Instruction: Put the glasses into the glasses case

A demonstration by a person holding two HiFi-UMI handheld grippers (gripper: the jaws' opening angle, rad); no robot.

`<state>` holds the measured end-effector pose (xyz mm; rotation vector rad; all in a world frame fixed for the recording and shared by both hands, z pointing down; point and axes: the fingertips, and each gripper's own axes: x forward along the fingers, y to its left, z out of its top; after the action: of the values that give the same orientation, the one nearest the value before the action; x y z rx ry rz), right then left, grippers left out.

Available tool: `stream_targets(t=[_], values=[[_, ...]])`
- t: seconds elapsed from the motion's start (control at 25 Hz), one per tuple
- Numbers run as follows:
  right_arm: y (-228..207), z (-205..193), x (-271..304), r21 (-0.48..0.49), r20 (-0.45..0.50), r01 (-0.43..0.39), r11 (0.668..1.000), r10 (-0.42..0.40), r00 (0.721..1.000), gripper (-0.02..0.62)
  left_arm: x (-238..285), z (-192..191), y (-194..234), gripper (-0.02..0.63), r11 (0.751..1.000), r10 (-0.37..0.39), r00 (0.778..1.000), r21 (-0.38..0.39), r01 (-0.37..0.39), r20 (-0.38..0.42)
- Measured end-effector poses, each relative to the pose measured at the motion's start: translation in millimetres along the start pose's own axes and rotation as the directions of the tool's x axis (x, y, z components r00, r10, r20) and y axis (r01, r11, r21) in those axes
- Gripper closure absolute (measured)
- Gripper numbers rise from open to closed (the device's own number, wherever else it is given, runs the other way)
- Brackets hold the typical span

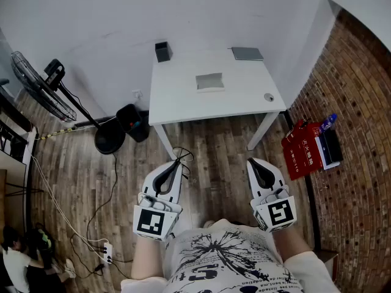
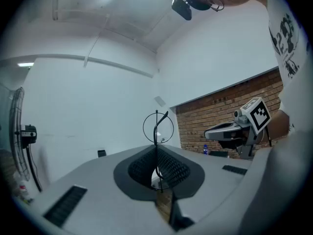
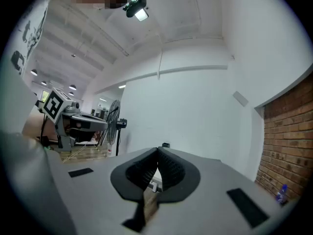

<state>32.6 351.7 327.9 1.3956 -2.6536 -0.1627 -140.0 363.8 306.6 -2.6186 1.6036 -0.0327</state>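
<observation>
Glasses [image 2: 158, 127] of thin black wire were clamped in the left gripper [image 1: 177, 163]; the right gripper [image 1: 253, 162] was closed, empty. A white table [image 1: 183, 96] was set on wood planks [image 1: 214, 142]

A white worktop [image 1: 183, 105] on slim white legs stands at the upper middle of the head view, its far edge against the white wall. Near its middle lies a pale rectangular case [image 1: 209, 82], apart from everything else. A small black box [image 1: 162, 51] stands upright at the far left corner, and a flat grey pad [image 1: 247, 54] lies at the far right corner. A small round thing [image 1: 269, 97], too small to make out, sits near the right front corner. The worktop stands on a wooden plank floor [image 1: 214, 145].
</observation>
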Motion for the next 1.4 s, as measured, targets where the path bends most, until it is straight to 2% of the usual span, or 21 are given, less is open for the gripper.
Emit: stream_targets(t=[0.28,0.48,0.72,0.88,1.04,1.16,1.32,1.4], values=[[-5.8,-2.6,12.7,0.004,-0.009,0.014,1.000,-0.014,1.000,0.581,11.4,-1.9,6.9,0.589,1.000,-0.015,1.000,-0.002,0.015,0.003],[-8.0,-6.0,22.6,0.013,-0.020,0.024,1.000,-0.024,1.000,0.581,15.7,-13.6,15.4,0.589,1.000,-0.023,0.998,-0.002,0.023,-0.057],[-17.7,-19.1,36.8,0.067,-0.062,0.051,0.996,-0.046,0.997,0.580,29.9,-14.1,21.9,0.589,0.999,-0.021,1.000,-0.038,0.021,-0.018],[-31.8,-24.5,55.9,0.072,-0.063,0.034,0.997,-0.030,0.998,0.580,48.7,-18.7,29.7,0.589,0.999,-0.009,1.000,-0.034,0.008,-0.030],[-51.8,-35.2,85.8,0.072,-0.057,0.000,0.997,0.004,0.998,0.580,77.2,-26.6,39.0,0.589,1.000,0.012,0.999,-0.025,-0.013,-0.043],[-75.2,-42.4,119.8,0.084,-0.054,-0.037,0.996,0.042,0.998,0.580,106.4,-40.1,50.9,0.589,1.000,0.019,0.995,-0.006,-0.019,-0.099],[-128.9,-44.9,165.1,0.111,-0.049,-0.058,0.992,0.063,0.997,0.580,173.7,-27.4,60.3,0.589,0.999,0.049,0.998,-0.013,-0.050,-0.044],[-158.6,-45.2,191.8,0.115,-0.045,-0.073,0.991,0.079,0.996,0.580,206.2,-27.2,67.5,0.589,0.997,0.074,0.996,-0.001,-0.075,-0.059]])
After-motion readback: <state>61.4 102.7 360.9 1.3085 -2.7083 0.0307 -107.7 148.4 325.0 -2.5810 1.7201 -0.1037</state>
